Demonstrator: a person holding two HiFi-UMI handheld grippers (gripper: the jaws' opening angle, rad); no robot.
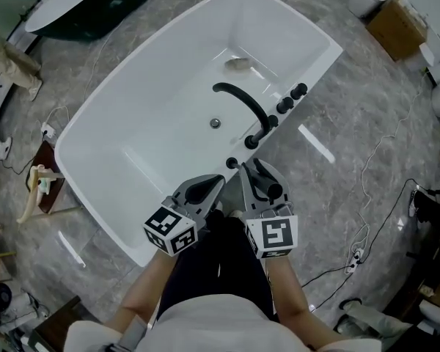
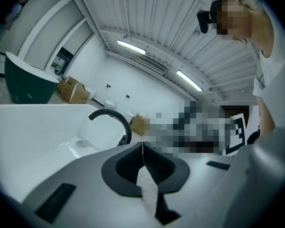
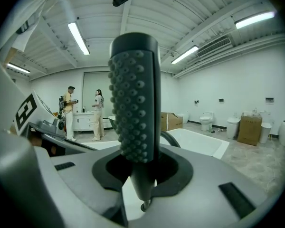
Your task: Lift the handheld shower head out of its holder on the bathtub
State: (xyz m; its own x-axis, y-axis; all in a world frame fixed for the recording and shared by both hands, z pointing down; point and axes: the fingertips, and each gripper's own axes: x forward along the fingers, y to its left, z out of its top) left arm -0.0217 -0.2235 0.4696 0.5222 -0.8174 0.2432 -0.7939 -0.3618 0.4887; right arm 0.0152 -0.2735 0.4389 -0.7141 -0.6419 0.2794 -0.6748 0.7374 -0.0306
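The left gripper (image 2: 142, 147), whose cube (image 1: 170, 230) bears a black-and-white square marker, has its jaws pressed together with nothing between them. Just beside it, the right gripper (image 3: 142, 169) clamps the black handheld shower head (image 3: 133, 103) upright, nubbed face showing, above the white bathtub (image 1: 150, 86) rim.

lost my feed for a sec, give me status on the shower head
Right gripper shut on handheld shower head, up off the bathtub rim. Left gripper shut, empty. Faucet spout clear of both.
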